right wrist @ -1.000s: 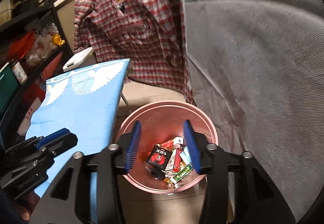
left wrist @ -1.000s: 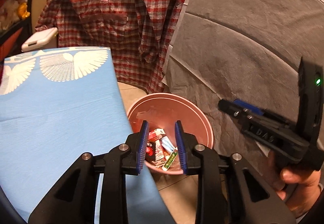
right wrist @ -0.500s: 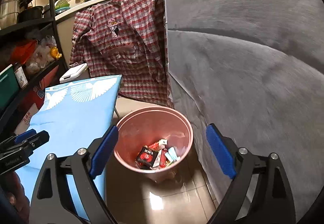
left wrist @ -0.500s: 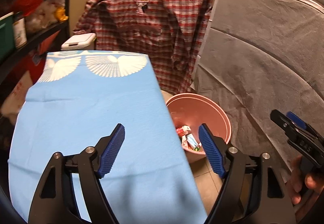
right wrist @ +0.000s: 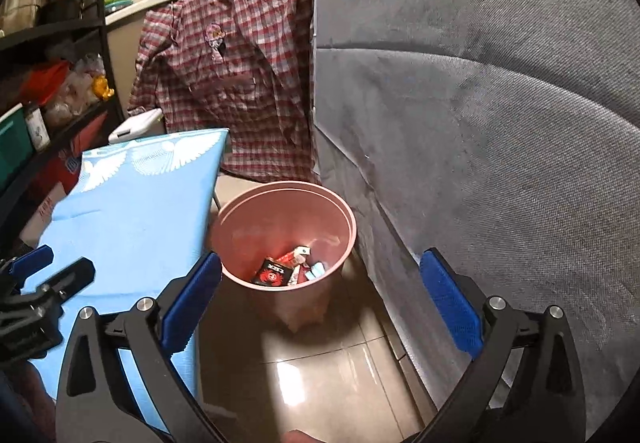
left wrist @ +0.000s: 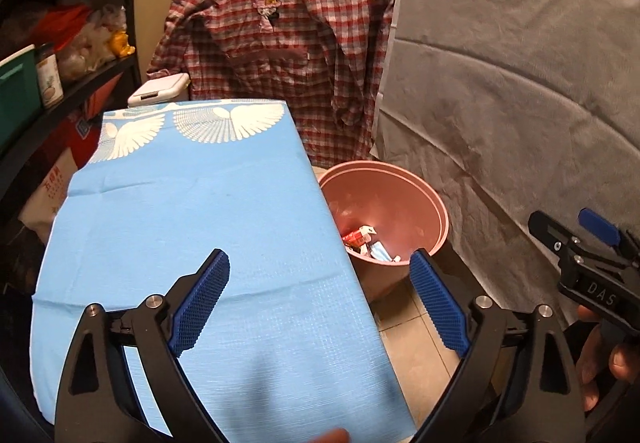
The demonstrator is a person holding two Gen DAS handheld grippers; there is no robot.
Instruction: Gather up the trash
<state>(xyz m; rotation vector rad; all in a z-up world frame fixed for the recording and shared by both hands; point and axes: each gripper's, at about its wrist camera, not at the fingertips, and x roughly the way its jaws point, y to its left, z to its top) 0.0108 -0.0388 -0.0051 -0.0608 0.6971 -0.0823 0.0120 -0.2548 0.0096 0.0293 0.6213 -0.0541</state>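
Jaws apart beside pink bin (right wrist: 352, 221), shirt (right wrist: 240, 83)

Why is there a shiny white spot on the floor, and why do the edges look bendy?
In the right wrist view, the glossy floor tiles mirror a lamp near the pink bin. In both views the fisheye lens bends edges, like the blue cloth and the grey sheet in the left wrist view.

A round pink bin (right wrist: 344, 239) stands upright on the tiled floor (right wrist: 320, 375), just beside the long edge of the worktop with its blue cover (left wrist: 192, 243) and close to a grey draped cloth (right wrist: 480, 163). Its mouth is open. At its bottom lies a small heap of trash (right wrist: 292, 267): a black packet with a red crab print (right wrist: 272, 275), red and white wrappers, and a pale blue piece.
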